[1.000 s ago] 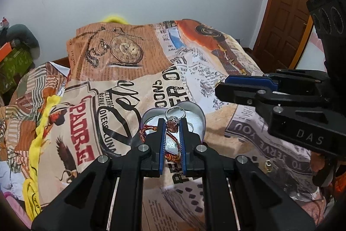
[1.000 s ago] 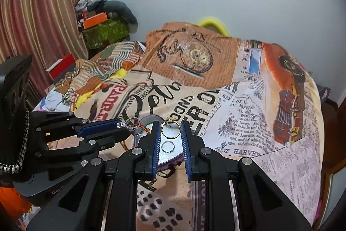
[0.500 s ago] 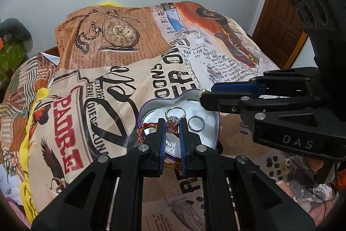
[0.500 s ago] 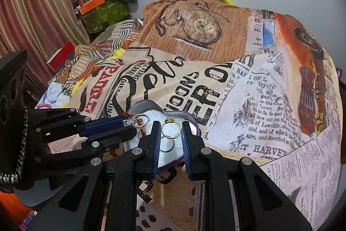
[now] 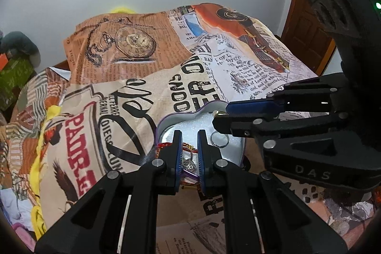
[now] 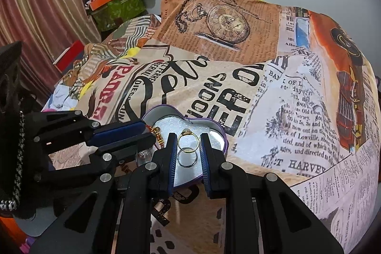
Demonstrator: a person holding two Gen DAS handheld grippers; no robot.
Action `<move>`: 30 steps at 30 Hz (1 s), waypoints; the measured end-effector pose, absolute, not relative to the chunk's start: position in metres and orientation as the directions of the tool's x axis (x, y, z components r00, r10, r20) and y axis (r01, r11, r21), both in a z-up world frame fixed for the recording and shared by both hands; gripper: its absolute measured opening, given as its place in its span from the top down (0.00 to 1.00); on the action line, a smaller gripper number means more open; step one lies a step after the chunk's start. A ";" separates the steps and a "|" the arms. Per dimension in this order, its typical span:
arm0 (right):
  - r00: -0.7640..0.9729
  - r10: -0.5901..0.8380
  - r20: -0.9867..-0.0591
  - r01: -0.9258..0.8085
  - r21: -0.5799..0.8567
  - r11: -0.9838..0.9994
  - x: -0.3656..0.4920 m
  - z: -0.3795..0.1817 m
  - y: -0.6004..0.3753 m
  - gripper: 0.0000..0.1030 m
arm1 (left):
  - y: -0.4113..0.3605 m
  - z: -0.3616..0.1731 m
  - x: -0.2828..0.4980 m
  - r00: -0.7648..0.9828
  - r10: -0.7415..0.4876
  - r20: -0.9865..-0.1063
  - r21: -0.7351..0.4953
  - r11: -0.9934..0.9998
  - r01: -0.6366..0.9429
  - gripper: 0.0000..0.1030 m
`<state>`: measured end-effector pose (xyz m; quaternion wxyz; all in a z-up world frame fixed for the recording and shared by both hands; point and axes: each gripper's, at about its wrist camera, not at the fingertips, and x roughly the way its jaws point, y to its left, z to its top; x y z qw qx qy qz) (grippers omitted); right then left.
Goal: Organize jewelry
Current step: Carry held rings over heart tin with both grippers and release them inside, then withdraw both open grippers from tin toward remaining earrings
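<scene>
Our right tool (image 6: pixel 188 143) pinched a gold ring (image 6: pixel 188 141) above the tin (image 6: pixel 215 129); a silver ring (image 6: pixel 187 159) lay inside. Left tool (image 5: pixel 189 146) was slightly apart, empty. Bracelet (image 5: pixel 187 148) half in.

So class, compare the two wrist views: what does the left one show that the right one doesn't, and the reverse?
Only the left wrist view shows the wooden door and the sparkly ring between the left gripper fingers. Only the right wrist view shows the striped curtain and the whole gold ring held in the right gripper. Both show the heart-shaped tin, the silver ring inside it, and the printed bedspread.
</scene>
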<state>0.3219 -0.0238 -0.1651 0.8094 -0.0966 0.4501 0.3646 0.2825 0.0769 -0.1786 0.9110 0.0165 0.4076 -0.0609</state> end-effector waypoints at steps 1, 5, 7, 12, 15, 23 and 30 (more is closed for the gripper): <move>0.329 0.502 -0.800 -0.679 0.169 0.714 0.322 -0.165 -0.023 0.83 | 0.077 -0.177 0.281 0.664 -0.093 -0.742 -0.016 0.993 0.121 0.90; 0.328 0.496 -0.804 -0.690 0.155 0.707 0.320 -0.167 -0.019 0.83 | 0.084 -0.172 0.275 0.676 -0.086 -0.732 -0.022 0.994 0.103 0.90; 0.324 0.493 -0.807 -0.696 0.150 0.702 0.320 -0.168 -0.017 0.83 | 0.090 -0.169 0.272 0.682 -0.082 -0.726 -0.032 0.996 0.086 0.90; 0.330 0.478 -0.814 -0.713 0.117 0.692 0.316 -0.172 -0.011 0.83 | 0.104 -0.164 0.266 0.691 -0.075 -0.719 -0.059 0.997 0.046 0.84; 0.325 0.463 -0.824 -0.724 0.098 0.683 0.313 -0.176 -0.008 0.83 | 0.110 -0.165 0.265 0.686 -0.064 -0.725 -0.063 0.998 0.027 0.83; 0.361 0.414 -0.836 -0.728 0.025 0.685 0.305 -0.173 -0.005 0.72 | 0.116 -0.172 0.256 0.668 -0.053 -0.743 -0.067 0.998 0.005 0.82; 0.401 0.414 -0.817 -0.714 0.004 0.700 0.295 -0.157 -0.016 0.65 | 0.116 -0.168 0.244 0.669 -0.049 -0.741 -0.075 0.997 -0.010 0.75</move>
